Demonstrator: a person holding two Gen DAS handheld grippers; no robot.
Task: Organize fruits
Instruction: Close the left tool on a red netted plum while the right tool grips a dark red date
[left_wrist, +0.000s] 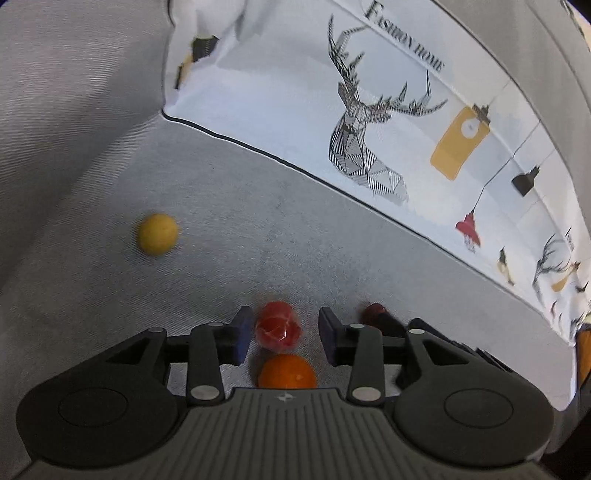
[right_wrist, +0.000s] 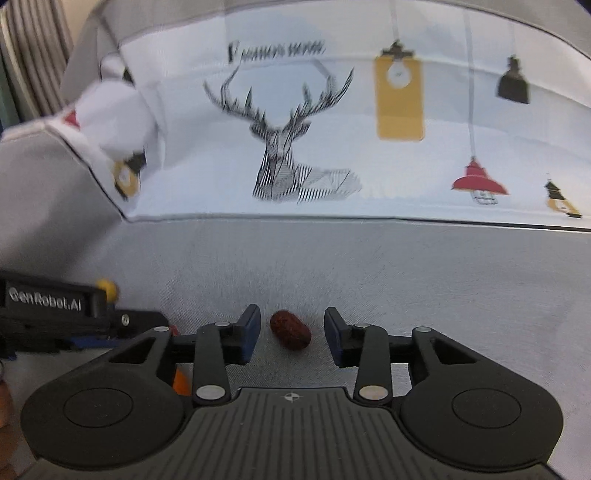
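On a grey fabric seat lie several small fruits. My left gripper (left_wrist: 284, 334) stands open around a glossy red fruit (left_wrist: 277, 329); its pads do not touch it. An orange fruit (left_wrist: 287, 371) lies just below that, close to the gripper's body. A yellow round fruit (left_wrist: 157, 234) rests apart at the left. A dark red fruit (left_wrist: 372, 313) sits at the right, partly behind the other gripper's finger. My right gripper (right_wrist: 291, 334) is open around that dark red, oblong fruit (right_wrist: 290, 329), with gaps on both sides. The yellow fruit (right_wrist: 107, 288) and a sliver of the orange fruit (right_wrist: 181, 382) peek out at the left.
A white cushion (left_wrist: 369, 110) printed with a deer, lamps and lettering leans along the back of the seat, also the cushion (right_wrist: 332, 147) in the right wrist view. The left gripper's black body (right_wrist: 55, 314) reaches in from the left there. The grey seat (left_wrist: 240, 221) stretches left and forward.
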